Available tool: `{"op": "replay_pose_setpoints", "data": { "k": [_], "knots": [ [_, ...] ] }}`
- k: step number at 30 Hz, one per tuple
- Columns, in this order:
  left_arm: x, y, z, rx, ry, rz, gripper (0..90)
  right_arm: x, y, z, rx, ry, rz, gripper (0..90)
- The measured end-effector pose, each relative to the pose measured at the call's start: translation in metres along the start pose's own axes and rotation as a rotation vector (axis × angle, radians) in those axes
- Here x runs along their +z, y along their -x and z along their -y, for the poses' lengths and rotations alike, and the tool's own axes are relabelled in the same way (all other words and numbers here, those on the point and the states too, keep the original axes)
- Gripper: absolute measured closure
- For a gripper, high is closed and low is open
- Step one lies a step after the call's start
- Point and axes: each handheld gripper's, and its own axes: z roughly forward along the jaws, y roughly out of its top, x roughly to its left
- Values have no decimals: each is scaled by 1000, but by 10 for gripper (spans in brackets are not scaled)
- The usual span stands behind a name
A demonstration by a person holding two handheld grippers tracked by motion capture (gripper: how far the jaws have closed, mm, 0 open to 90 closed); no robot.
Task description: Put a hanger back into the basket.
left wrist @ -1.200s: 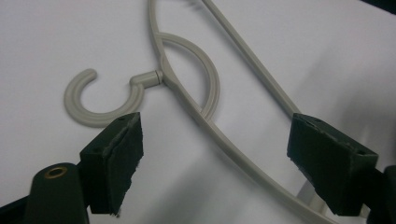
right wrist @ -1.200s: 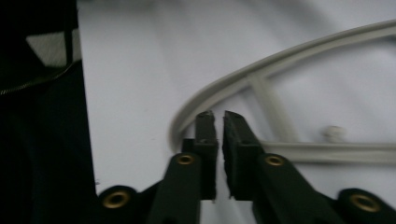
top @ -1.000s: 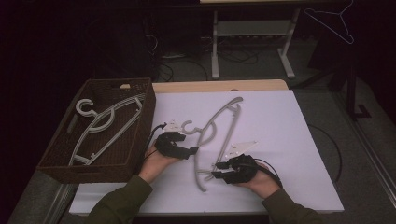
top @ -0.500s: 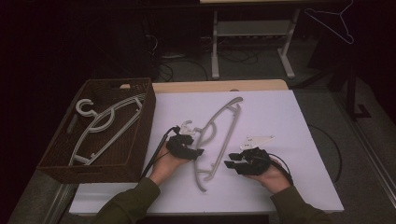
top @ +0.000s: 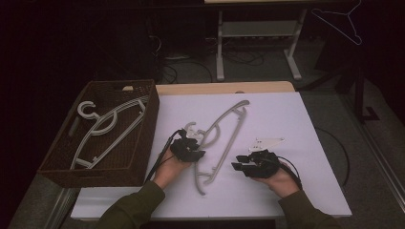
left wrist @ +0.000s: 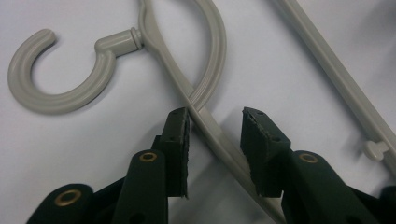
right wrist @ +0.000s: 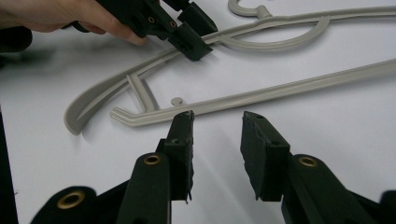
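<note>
Grey hanger [top: 220,138] is lying flat mid-tabletop, hook [left wrist: 56,77] end toward the basket-side edge, long bar running diag. toward the far edge. L gripper [left wrist: 215,123] is straddling the hanger's shoulder arm just below the hook; jaws have just been closing w/ the arm between them, one pad touching it, the other w/ a gap, so not pinching yet. R gripper [right wrist: 217,126] is hovering just beside the hanger's lower end near the front edge, fingers partly spread, nothing btw them; wicker basket [top: 143,143] w/ a 2nd hanger [top: 102,126] is sitting at the left edge.
</note>
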Motion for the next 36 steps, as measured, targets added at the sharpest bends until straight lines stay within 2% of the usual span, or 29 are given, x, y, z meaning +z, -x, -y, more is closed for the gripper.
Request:
{"op": "replay_pose_setpoints", "data": {
  "k": [8,14,18,19,21,23,24,25,26,28,29,31,33,35,36],
  "knots": [
    [-5,-6,3,-17,-9,8,687,-2,1,0,8,10,5,643],
    [-13,-16,5,-18,-2,44,771,-2,3,-1,12,14,3,643],
    [-13,-18,5,-33,3,57,771,-1,3,-1,10,11,6,637],
    [-13,-18,5,-25,5,57,770,-1,4,-2,12,11,12,639],
    [-12,-18,5,-41,18,57,766,-1,11,-7,10,22,47,666],
    [-11,-18,7,-48,15,51,737,-2,24,-16,37,35,103,713],
    [-9,-19,8,-46,7,39,673,-1,31,-21,51,44,127,745],
    [-8,-20,9,-57,4,56,629,0,39,-27,65,41,160,792],
    [-7,-20,9,-84,23,65,614,2,48,-32,78,41,191,816],
    [-8,-22,8,-66,18,56,534,8,67,-43,113,34,249,877],
    [-8,-22,9,-77,27,62,518,13,78,-47,128,38,272,895],
    [-8,-22,8,-77,25,60,453,24,99,-54,165,35,317,897],
    [-8,-22,8,-68,18,59,426,38,120,-61,189,-2,360,898],
    [-8,-21,8,-66,17,57,396,49,134,-64,201,-14,374,898],
    [-8,-21,8,-68,19,59,386,56,141,-66,205,-32,402,898]
  ]
}}
